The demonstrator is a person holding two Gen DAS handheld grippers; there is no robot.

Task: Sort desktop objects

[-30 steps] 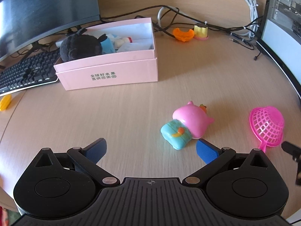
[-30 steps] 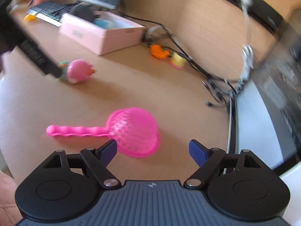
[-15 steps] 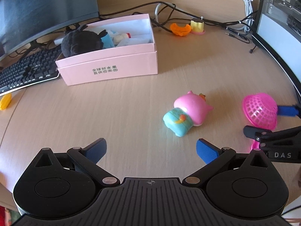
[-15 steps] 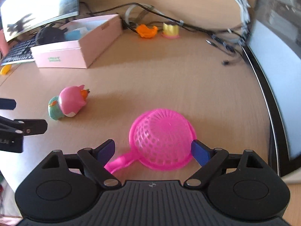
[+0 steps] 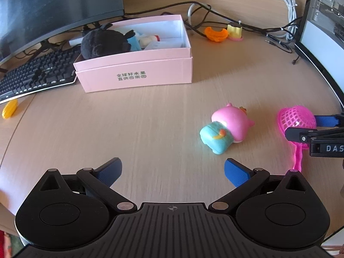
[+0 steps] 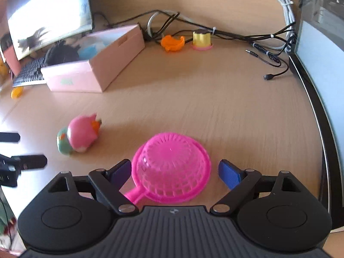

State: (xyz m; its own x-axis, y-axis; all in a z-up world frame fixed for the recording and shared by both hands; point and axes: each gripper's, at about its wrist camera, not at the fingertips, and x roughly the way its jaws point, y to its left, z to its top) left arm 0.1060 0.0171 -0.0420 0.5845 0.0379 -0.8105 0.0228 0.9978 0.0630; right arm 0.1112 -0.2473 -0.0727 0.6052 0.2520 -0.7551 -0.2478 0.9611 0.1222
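Pink strainer (image 6: pixel 172 169): lies dome-up on the desk between the right gripper's blue pads, its handle running back under the gripper body.
Right gripper (image 6: pixel 174 171): jaws have just been closing around the strainer bowl; the left pad sits at the rim, a gap shows on the right side, so nothing is clamped.
Left gripper (image 5: pixel 173 171): released, jaws wide, only bare desk between them.
Desk (image 5: pixel 107 129): light wood grain with a rounded near edge.
Pink and teal toy (image 5: pixel 225 129): on its side, near the strainer on its left, apart from it.
Pink box (image 5: pixel 137 73): farther back, open-topped, with a black plush (image 5: pixel 101 43) and other small toys inside that are hard to tell apart.
Keyboard (image 5: pixel 32 77): just left of the box, with a yellow corn-like toy (image 5: pixel 9 108) in front.
Back of desk: an orange toy (image 6: pixel 173 42) and a yellow cup-shaped toy (image 6: pixel 202 39) among black cables (image 6: pixel 236 35).
Room: a dark monitor (image 5: pixel 53 6) at the back left, a computer case (image 5: pixel 324 15) at the right.
Hard to make out: the right view is blurred on its left side.
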